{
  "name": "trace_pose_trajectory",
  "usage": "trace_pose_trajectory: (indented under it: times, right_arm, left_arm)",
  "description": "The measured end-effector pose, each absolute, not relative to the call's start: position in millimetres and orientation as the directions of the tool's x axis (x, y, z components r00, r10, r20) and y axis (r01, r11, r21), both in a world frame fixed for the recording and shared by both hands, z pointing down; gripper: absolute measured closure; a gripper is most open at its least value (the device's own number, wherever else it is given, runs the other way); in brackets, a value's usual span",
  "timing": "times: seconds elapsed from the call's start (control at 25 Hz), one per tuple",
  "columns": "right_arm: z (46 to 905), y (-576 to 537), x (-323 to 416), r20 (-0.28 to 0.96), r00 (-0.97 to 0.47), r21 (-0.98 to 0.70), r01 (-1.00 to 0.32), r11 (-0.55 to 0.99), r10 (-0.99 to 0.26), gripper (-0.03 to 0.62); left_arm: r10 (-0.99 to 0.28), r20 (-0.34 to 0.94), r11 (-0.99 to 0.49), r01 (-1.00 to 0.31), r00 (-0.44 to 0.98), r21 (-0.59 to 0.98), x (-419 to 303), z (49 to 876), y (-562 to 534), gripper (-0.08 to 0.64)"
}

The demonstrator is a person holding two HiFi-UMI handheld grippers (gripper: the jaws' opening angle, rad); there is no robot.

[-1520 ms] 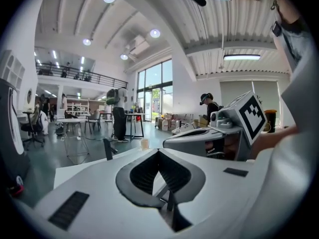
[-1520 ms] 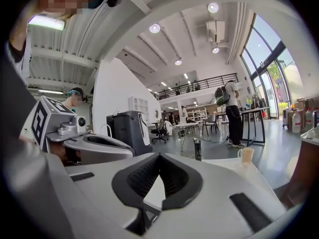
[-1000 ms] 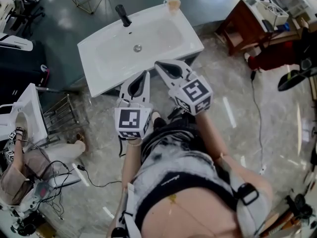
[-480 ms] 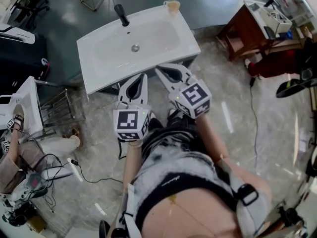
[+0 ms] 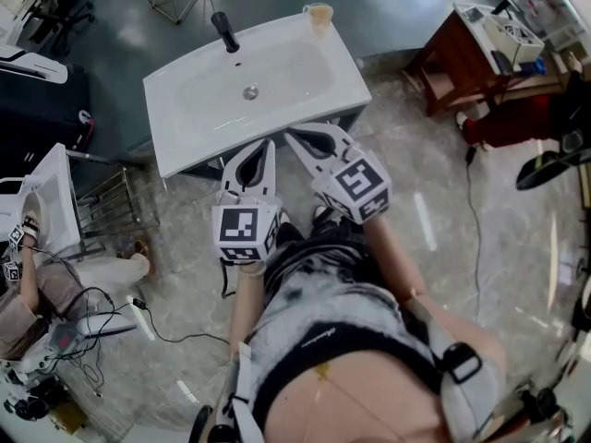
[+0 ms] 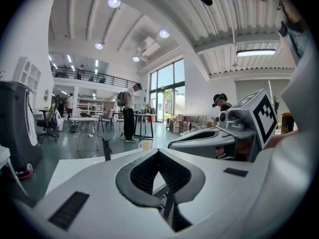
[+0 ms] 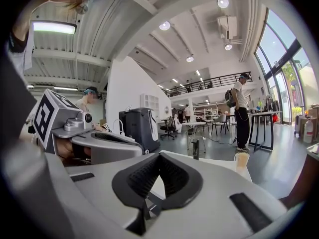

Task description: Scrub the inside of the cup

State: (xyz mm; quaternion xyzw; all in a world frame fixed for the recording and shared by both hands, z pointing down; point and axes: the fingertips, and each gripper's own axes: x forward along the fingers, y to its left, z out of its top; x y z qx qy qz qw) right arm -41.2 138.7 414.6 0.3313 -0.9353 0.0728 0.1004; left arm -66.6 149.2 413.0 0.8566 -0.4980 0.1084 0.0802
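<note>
— What is the biggest thing we see?
— We see the white sink (image 5: pixel 199 109) right in front of us.
— What do we hold?
— We hold our left hand-held gripper (image 5: pixel 269 142) and our right hand-held gripper (image 5: pixel 292 136) side by side over the near edge of the sink. Both are closed tight and empty.
— And the small things?
— The black tap (image 5: pixel 225 29) stands on the far rim. The cup (image 5: pixel 319 12) stands on the far right corner, well apart from both.
</note>
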Motion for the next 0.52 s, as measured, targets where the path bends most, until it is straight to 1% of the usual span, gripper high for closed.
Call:
trace_pose_trajectory:
  times: [0.24,0.52]
  right_arm:
    - [416.7,141.1,-38.5,0.26,-0.762,-0.063,-0.626,0.777,-0.593,0.592]
    - [414.9,137.8,-35.0,0.242,-0.757,-0.059,-0.636,0.77,-0.607,0.592]
  left_arm:
    - [-0.831,0.271,-0.496,-0.868,0.485,0.031,-62.2,413.0,148.8,0.554]
    - [-0.825,0.283,-0.505,-0.863,0.488,0.016,-56.8,416.4,149.0,0.554]
